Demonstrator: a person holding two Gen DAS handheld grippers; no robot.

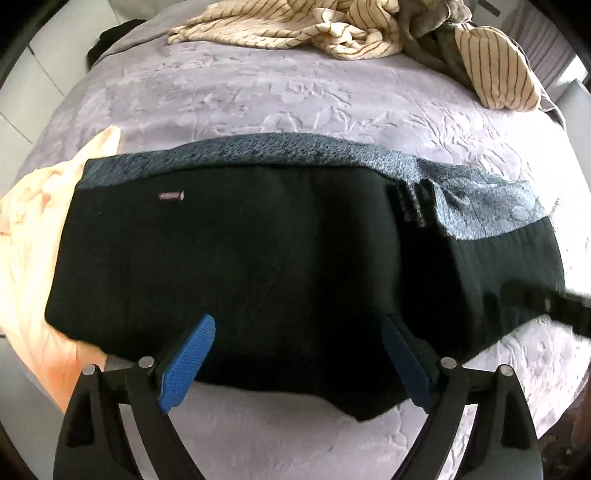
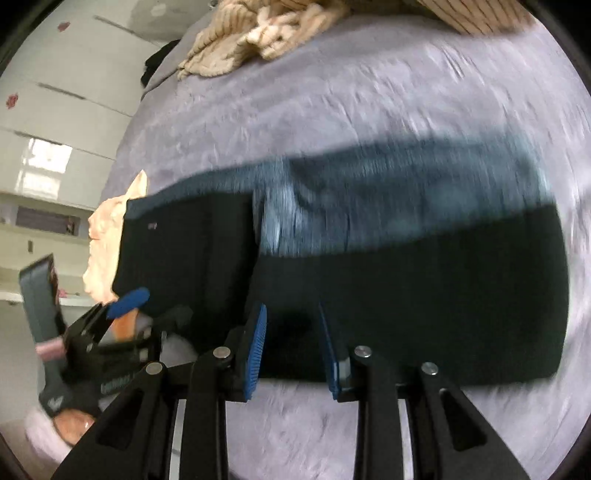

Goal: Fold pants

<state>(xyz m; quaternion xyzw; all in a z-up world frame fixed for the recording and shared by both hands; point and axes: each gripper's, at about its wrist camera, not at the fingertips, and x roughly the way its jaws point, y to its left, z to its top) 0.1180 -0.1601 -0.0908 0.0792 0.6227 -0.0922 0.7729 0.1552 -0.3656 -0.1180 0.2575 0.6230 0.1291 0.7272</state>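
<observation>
Black pants (image 1: 258,258) lie folded lengthwise across the bed, with a grey-blue patterned band along their far edge. My left gripper (image 1: 297,325) hangs open and wide over their near edge at the left half, with nothing between its blue pads. My right gripper (image 2: 291,310) hovers over the near edge of the pants (image 2: 406,288) with a narrow gap between its pads. No cloth is pinched in that gap. This view is blurred. At its left, a blue fingertip (image 2: 129,297) of the left gripper shows, held by a person's hand (image 2: 70,410).
A lavender embossed bedspread (image 1: 258,92) covers the bed. A crumpled cream striped cloth (image 1: 295,26) and a striped cushion (image 1: 498,70) lie at the far side. A peach garment (image 1: 33,240) sits by the pants' left end. White cabinets (image 2: 55,92) stand beyond the bed's left edge.
</observation>
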